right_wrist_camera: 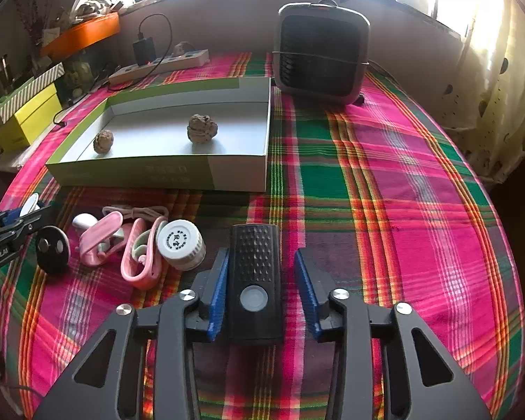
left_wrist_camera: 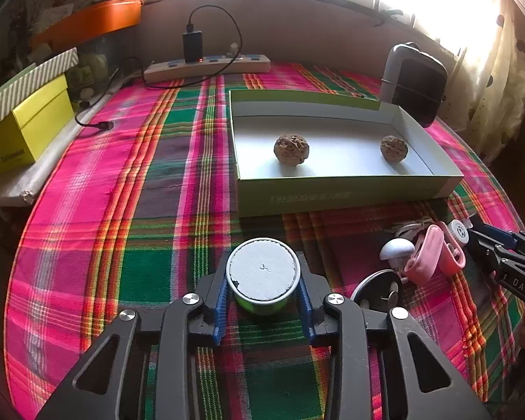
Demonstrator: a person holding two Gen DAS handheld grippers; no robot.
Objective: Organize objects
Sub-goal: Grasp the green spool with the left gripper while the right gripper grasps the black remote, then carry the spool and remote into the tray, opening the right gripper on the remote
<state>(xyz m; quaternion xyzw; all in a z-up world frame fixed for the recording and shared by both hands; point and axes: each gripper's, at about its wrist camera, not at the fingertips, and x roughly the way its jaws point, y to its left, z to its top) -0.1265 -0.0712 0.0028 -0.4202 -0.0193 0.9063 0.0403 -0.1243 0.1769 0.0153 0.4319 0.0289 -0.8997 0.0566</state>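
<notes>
Green tin [left_wrist_camera: 262, 281] (white-topped) between left gripper [left_wrist_camera: 264, 309]

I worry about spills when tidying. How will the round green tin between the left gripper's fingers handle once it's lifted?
The green tin looks rigid, so the left gripper probably won't crush it. Its curved, glossy wall may slip between the flat pads. Laid on its side it would likely roll.

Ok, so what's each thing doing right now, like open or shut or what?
Left gripper: shut on the tin.
Tin: upright, lid on.
Right gripper: open, around the gadget; one pad touches it, the other stands clear.
Gadget: lying flat.
Box: open, two walnuts inside.
Bottle: cap on.
Charger: plugged into the strip.
</notes>
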